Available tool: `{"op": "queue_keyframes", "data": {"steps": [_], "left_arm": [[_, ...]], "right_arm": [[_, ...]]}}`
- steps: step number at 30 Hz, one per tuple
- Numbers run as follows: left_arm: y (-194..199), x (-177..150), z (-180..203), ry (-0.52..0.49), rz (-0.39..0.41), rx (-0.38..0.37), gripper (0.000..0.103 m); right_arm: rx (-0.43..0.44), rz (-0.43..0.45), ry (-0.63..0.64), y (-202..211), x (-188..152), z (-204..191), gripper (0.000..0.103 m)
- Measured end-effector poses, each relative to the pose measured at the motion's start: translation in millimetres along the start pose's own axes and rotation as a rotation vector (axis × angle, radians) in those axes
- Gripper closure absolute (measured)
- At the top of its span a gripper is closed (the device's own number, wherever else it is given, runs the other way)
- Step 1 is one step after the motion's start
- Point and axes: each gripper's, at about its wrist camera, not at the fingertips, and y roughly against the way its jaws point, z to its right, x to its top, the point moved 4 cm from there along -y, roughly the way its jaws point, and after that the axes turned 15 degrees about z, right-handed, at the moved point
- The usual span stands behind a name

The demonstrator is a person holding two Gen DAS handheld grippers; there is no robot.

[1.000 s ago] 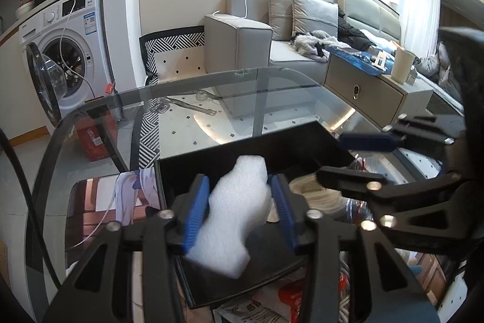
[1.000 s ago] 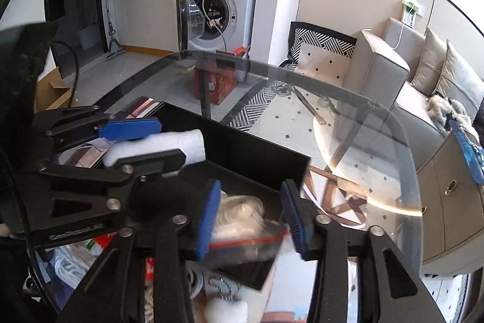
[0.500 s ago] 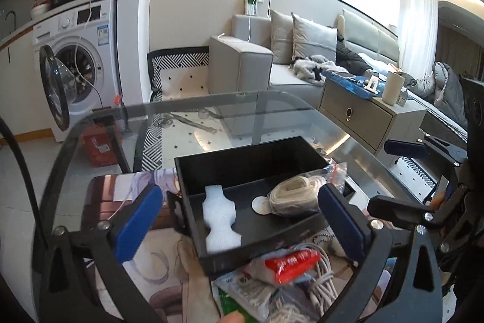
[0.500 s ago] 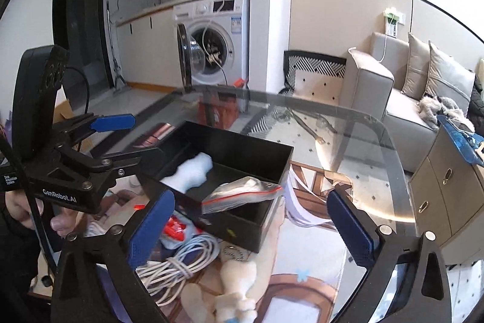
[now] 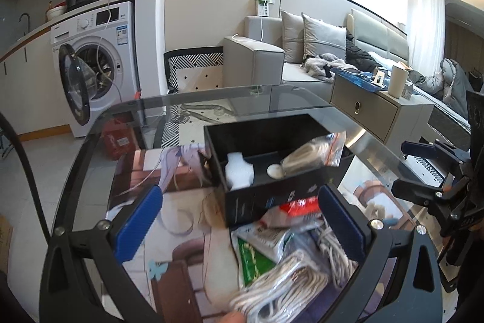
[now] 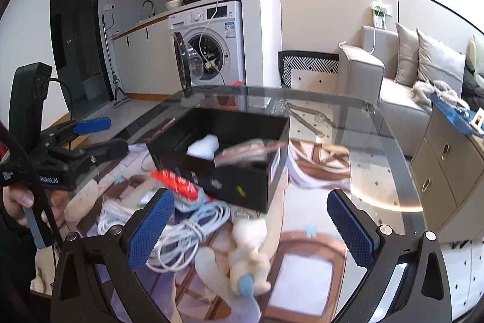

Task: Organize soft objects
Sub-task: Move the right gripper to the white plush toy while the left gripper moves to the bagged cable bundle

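Observation:
A black box (image 5: 272, 189) stands on the glass table; it also shows in the right wrist view (image 6: 242, 183). Inside lie a white foam piece (image 5: 239, 171) (image 6: 204, 146) and a clear zip bag of cord (image 5: 314, 152) (image 6: 248, 150). My left gripper (image 5: 239, 226) is open and empty, held above the near clutter. My right gripper (image 6: 251, 226) is open and empty above a cream plush toy (image 6: 248, 253). Coiled white cables (image 5: 284, 283) (image 6: 187, 229), a green packet (image 5: 254, 259) and a red-labelled bag (image 6: 178, 182) lie in front of the box.
A printed mat (image 6: 305, 262) covers the glass table (image 5: 211, 105). A washing machine with its door open (image 5: 93, 62) stands behind on the left, a grey sofa (image 5: 272, 62) and a cabinet (image 5: 378, 111) on the right.
Both grippers let go of the foam and the bag into the box, opened wide and pulled back and up from it.

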Motion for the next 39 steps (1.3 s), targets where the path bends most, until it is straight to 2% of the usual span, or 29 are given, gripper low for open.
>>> {"op": "queue_keyframes", "data": {"steps": [7, 20, 39], "left_arm": [[8, -21, 1, -0.014, -0.028, 0.0, 0.0], [7, -45, 15, -0.077, -0.101, -0.023, 0.0], [5, -66, 38, -0.242, -0.198, -0.124, 0.0]], "right_arm": [[-0.012, -0.055, 0.038, 0, -20, 3, 0.0], [-0.016, -0.143, -0.014, -19, -44, 11, 0.0], [-0.022, -0.205, -0.057, -35, -61, 17, 0.0]]}}
